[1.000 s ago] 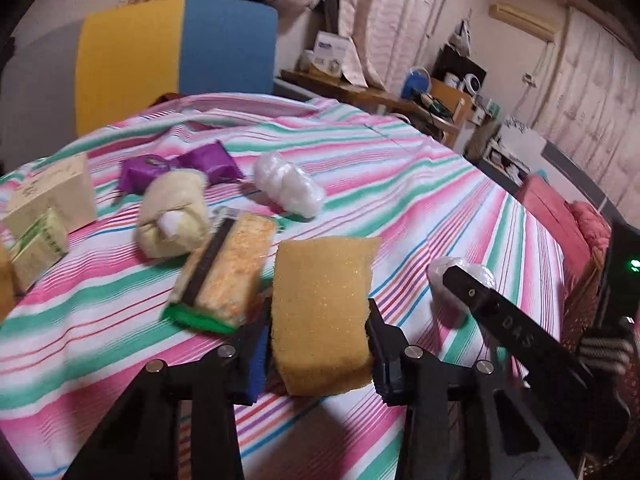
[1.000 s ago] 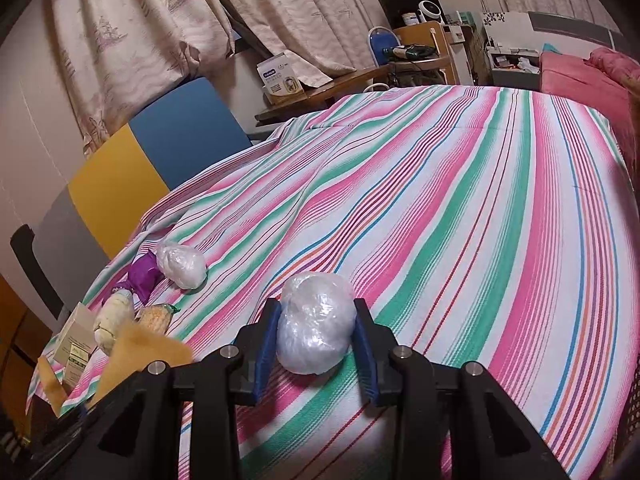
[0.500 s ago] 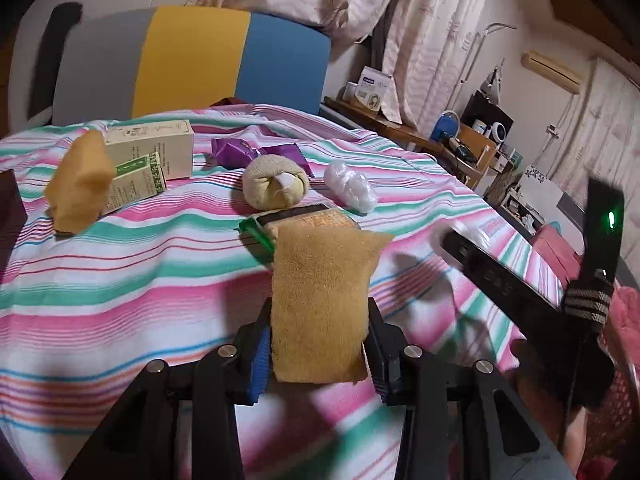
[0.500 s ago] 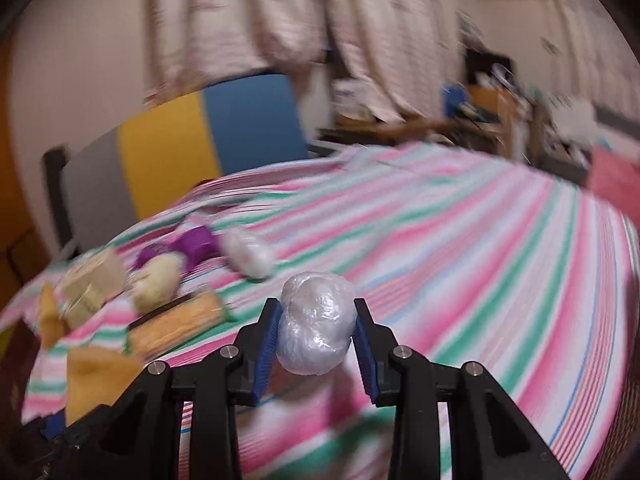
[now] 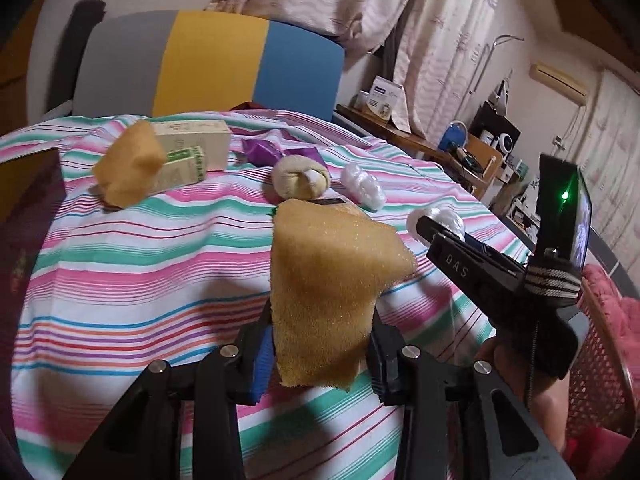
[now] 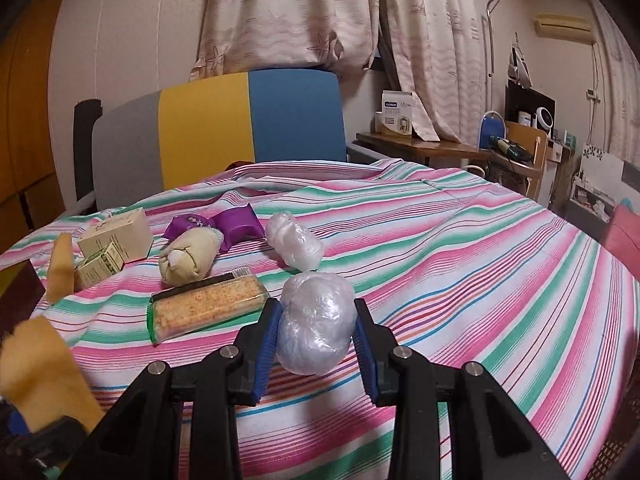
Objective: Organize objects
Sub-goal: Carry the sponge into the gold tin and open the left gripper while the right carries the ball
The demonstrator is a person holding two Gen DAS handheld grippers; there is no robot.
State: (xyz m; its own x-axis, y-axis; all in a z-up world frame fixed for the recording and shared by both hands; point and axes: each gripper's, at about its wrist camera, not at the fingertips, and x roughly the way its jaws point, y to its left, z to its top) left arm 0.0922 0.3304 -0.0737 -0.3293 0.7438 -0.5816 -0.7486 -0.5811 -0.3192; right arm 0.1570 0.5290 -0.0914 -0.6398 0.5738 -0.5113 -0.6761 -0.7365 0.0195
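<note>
Warmly lit room with pale walls (image 6: pixel 132 32). Patterned curtains (image 6: pixel 288 12) hanging behind a grey, yellow and blue chair back (image 6: pixel 224 128). Striped cloth (image 6: pixel 460 248) spread over the table. Cluttered wooden side table (image 6: pixel 424 146) at right, air conditioner (image 6: pixel 564 26) high on the wall.

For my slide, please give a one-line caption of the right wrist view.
Right gripper holds a plastic-wrapped ball above a striped cloth, near a cracker pack.

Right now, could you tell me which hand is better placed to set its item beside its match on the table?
Right, probably. The right tool holds a plastic ball just short of the other plastic ball; the left tool's sponge is farther from its match.
</note>
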